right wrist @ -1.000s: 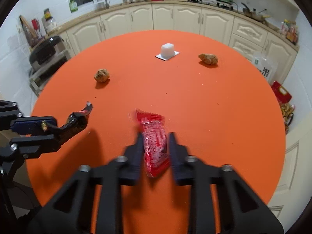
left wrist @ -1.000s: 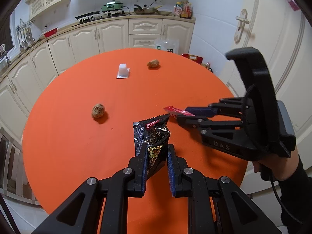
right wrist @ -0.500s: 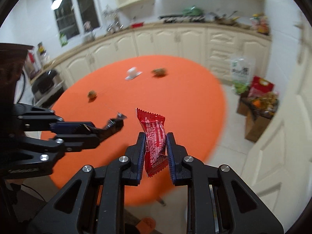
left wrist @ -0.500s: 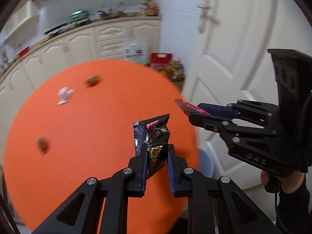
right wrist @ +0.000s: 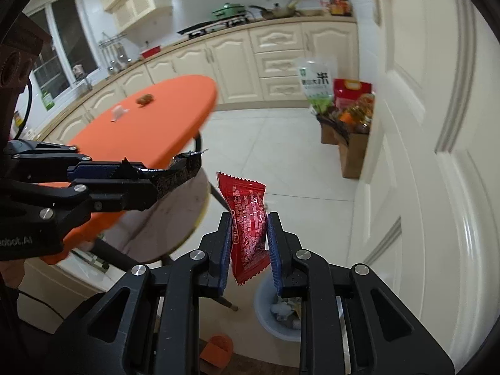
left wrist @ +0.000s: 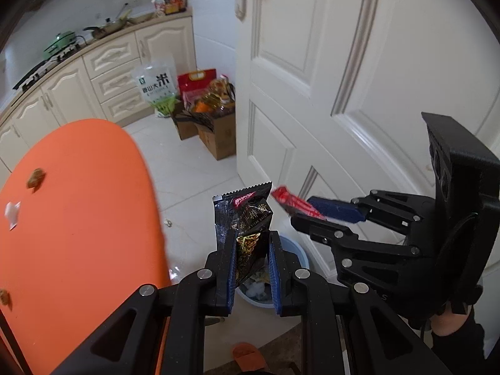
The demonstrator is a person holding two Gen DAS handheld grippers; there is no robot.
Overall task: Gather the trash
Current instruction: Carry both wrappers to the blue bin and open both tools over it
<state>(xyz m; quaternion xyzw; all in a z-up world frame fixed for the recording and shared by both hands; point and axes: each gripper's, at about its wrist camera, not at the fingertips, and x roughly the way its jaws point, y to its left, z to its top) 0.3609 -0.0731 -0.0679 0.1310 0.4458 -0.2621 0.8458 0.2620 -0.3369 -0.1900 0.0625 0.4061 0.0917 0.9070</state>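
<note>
Left wrist view: the left claw pinches a black sauce packet reading "STEAK SAUCE", above the blue bin at six o'clock; releasing comes next.

Right wrist view: the right claw, jaws just easing apart, has the red wrapper between them, print unreadable, bin at five o'clock.

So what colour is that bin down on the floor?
Pale blue. The bin shows best in the right wrist view, just below the red wrapper.
</note>
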